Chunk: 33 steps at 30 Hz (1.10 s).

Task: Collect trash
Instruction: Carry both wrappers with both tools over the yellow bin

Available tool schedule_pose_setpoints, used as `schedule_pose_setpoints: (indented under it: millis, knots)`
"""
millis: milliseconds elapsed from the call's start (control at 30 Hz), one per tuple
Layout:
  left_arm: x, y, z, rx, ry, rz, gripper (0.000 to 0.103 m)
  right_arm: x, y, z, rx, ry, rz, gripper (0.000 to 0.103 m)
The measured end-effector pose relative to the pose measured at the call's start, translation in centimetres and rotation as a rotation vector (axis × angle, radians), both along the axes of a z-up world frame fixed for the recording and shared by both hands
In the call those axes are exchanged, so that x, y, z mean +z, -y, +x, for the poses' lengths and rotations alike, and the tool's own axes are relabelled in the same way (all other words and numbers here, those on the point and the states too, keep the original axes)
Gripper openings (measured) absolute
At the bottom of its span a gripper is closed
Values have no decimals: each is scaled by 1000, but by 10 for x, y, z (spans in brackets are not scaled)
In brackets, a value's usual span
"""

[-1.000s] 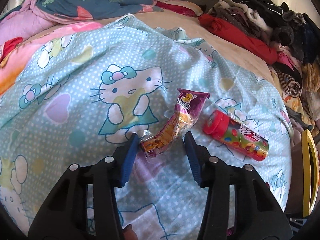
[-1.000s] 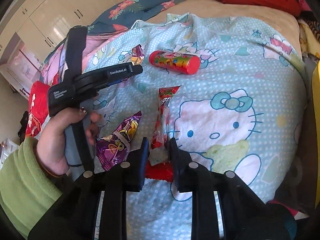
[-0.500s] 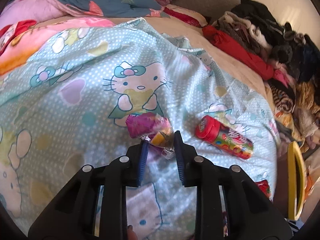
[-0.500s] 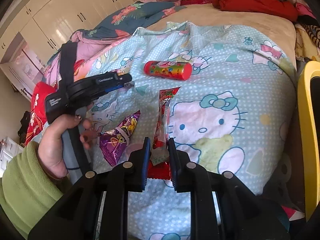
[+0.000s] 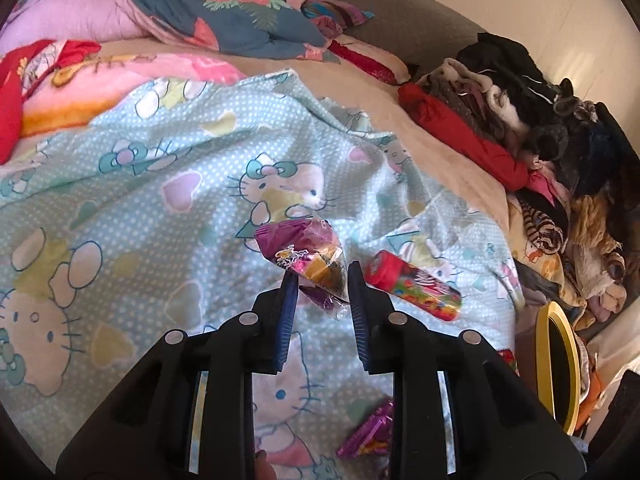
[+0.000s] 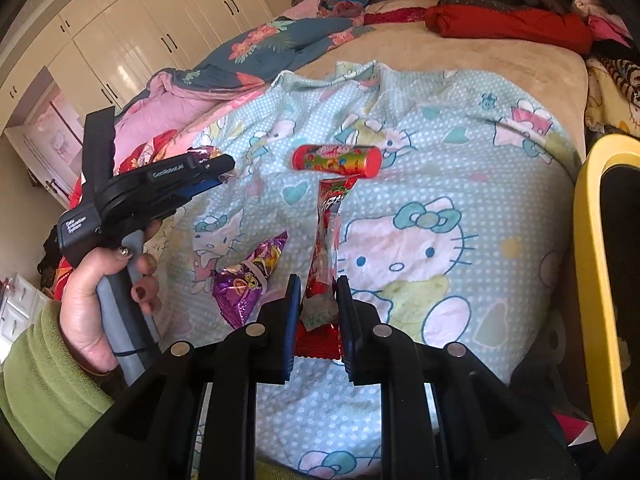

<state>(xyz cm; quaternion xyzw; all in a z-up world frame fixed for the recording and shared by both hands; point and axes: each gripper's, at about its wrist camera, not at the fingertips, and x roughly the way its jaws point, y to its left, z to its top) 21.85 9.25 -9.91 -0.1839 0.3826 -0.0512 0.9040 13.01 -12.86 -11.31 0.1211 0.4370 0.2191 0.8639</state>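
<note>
My left gripper (image 5: 320,280) is shut on a purple and yellow snack wrapper (image 5: 304,248), which hangs lifted above the light-blue cat-print blanket (image 5: 160,208). The right wrist view shows that same left gripper (image 6: 226,170) from the side, held by a hand (image 6: 104,288) in a green sleeve. My right gripper (image 6: 318,292) is shut on the lower end of a long red wrapper (image 6: 330,232), whose top points away. A red-capped candy tube (image 5: 412,284) (image 6: 336,160) lies on the blanket beyond both. A second purple wrapper (image 6: 248,280) (image 5: 368,432) lies left of the right gripper.
A yellow-rimmed bin (image 6: 592,260) (image 5: 560,360) stands beside the bed at the right. Piled clothes (image 5: 520,120) cover the bed's far right side. Folded quilts (image 5: 200,28) lie at the head. White wardrobes (image 6: 140,40) line the wall at the left.
The left gripper's jaws closed on the purple and yellow wrapper and lifted it off the blanket. The right gripper rose a little with the red wrapper in it.
</note>
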Motion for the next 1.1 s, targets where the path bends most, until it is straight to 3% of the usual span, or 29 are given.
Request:
schedule_pose_setpoints:
  millis: [600,1100]
  knots:
    - [50,82,-37,-164,94,28,19,44,68,-8,-133,104,54,18]
    - [68,157,-58,-320,121,70,19,51,153,-16,-307,121,94,18]
